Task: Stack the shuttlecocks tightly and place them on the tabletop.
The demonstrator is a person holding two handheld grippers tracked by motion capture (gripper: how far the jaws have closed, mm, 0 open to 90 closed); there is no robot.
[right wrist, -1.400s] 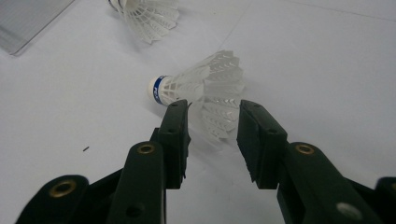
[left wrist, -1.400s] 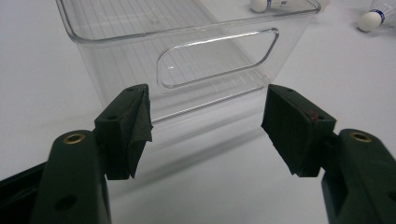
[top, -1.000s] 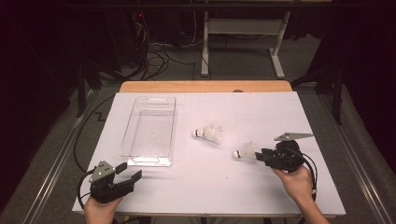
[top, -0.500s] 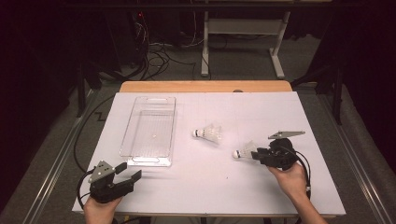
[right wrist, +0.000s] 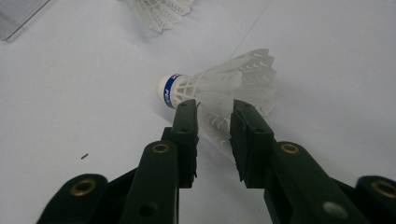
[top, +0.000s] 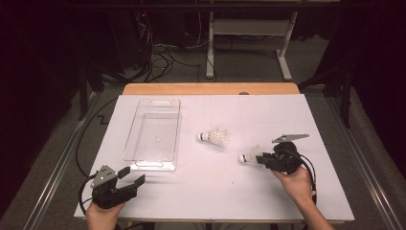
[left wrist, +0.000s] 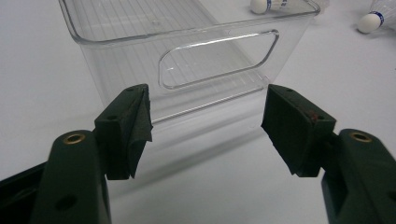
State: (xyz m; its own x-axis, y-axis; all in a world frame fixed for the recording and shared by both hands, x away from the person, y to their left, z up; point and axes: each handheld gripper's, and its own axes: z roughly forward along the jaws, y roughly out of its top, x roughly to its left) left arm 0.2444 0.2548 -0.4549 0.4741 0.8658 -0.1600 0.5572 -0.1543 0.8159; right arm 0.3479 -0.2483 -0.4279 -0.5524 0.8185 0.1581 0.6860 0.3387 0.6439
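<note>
Right hand-held gripper [right wrist: 214, 135] pinching shuttlecock [right wrist: 224, 88]

The white shuttlecock [right wrist: 219, 95] lies on its side on my desk, its feather skirt pinched in my right gripper [right wrist: 214, 122]. Its cork (blue-banded) points toward the clear bin.

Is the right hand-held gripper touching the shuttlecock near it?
Touching. In the right gripper view the right hand-held gripper has its two jaws pressed on the skirt of the shuttlecock, with no gap at either side.
</note>
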